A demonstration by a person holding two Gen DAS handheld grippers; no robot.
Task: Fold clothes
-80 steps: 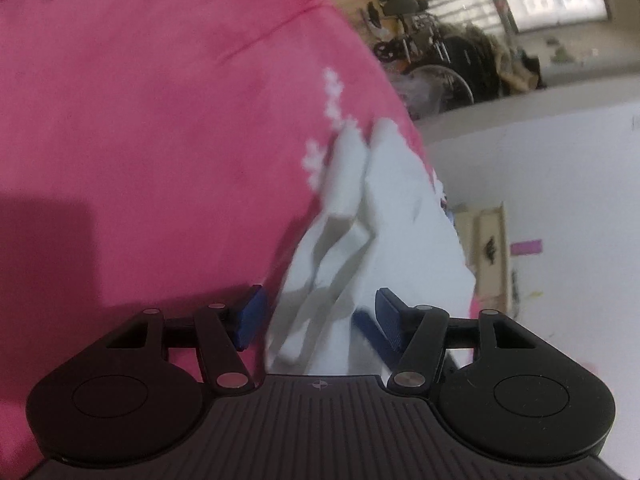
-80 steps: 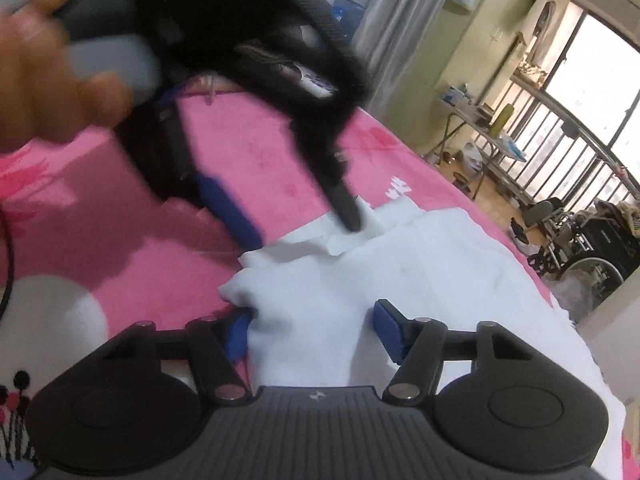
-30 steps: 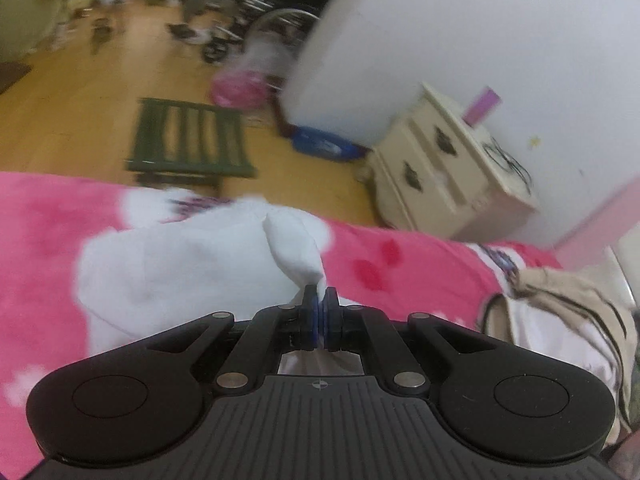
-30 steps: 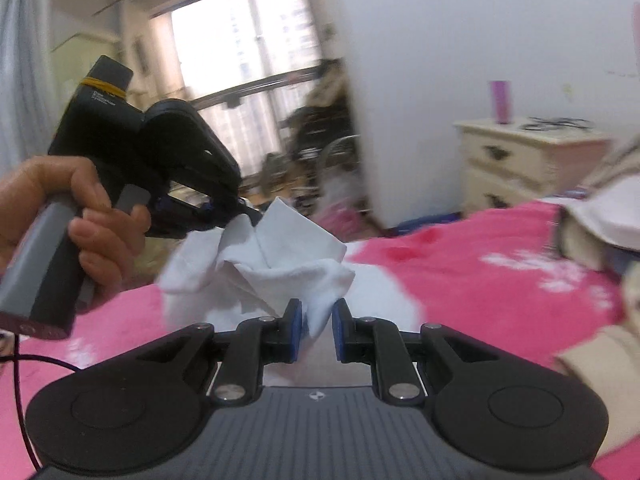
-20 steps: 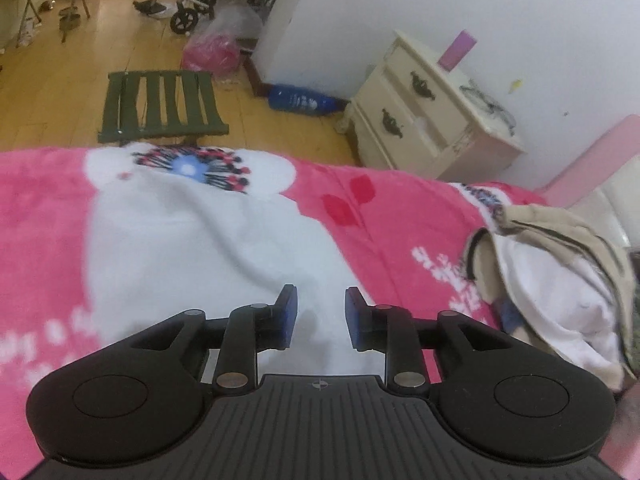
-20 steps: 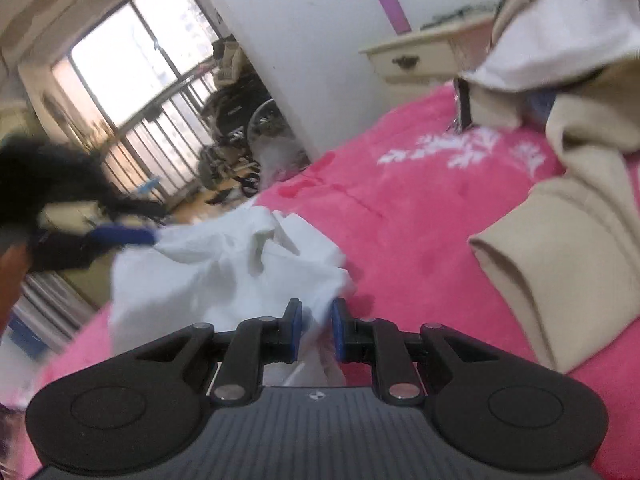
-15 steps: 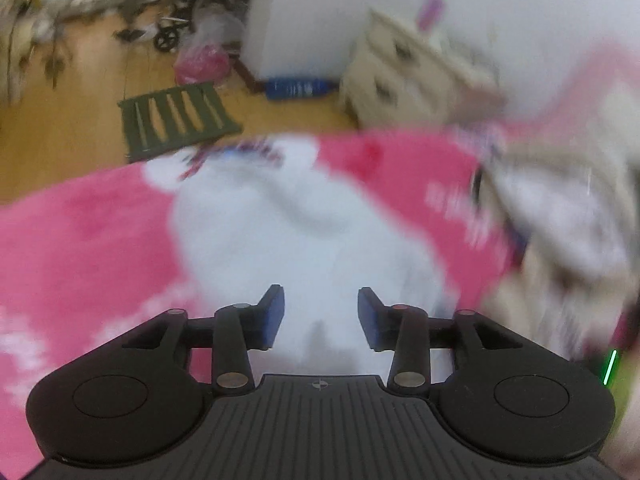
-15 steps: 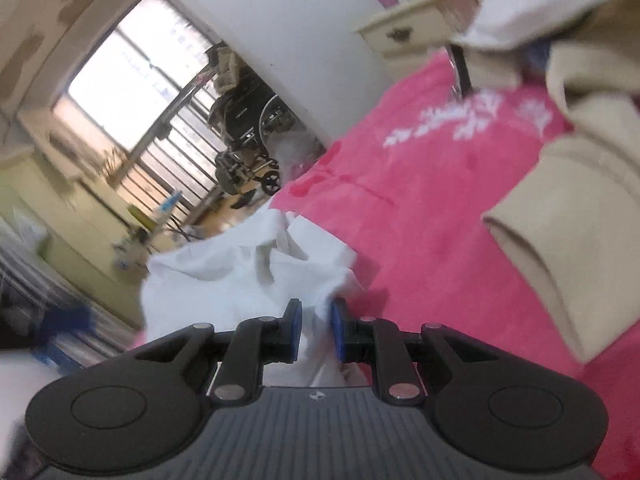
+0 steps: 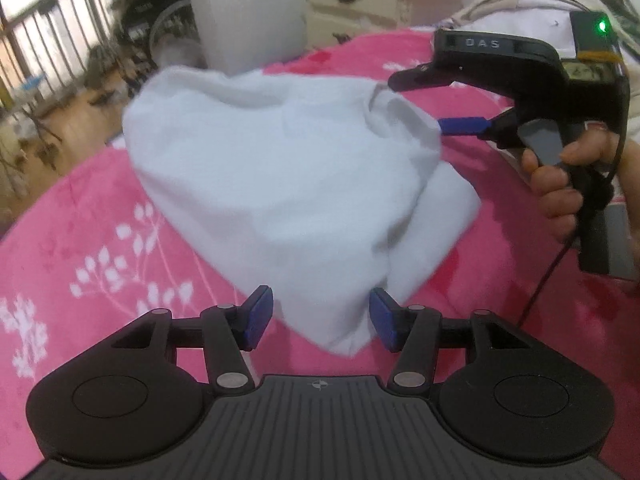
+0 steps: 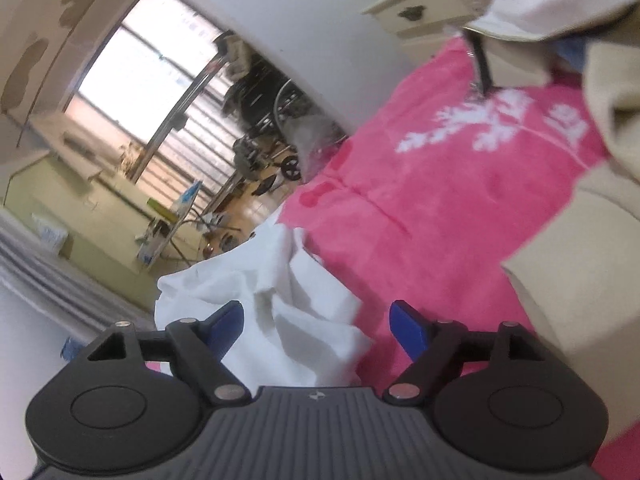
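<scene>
Left gripper [image 9: 320, 316]: jaws spread, holding nothing, nearest. Right gripper [image 10: 316, 322]: jaws spread, likewise empty. White garment [image 9: 288, 184]: just beyond both, bunched double on pink blanket [image 9: 92, 240], folds loose, unsquared. Beige clothes [image 10: 580, 240]: far right, heaped, apparently unfolded.

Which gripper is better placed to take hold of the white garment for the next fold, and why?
Left, probably. The left gripper is open with a corner of the white garment between its fingers; the right gripper, also open, faces bunched folds.
</scene>
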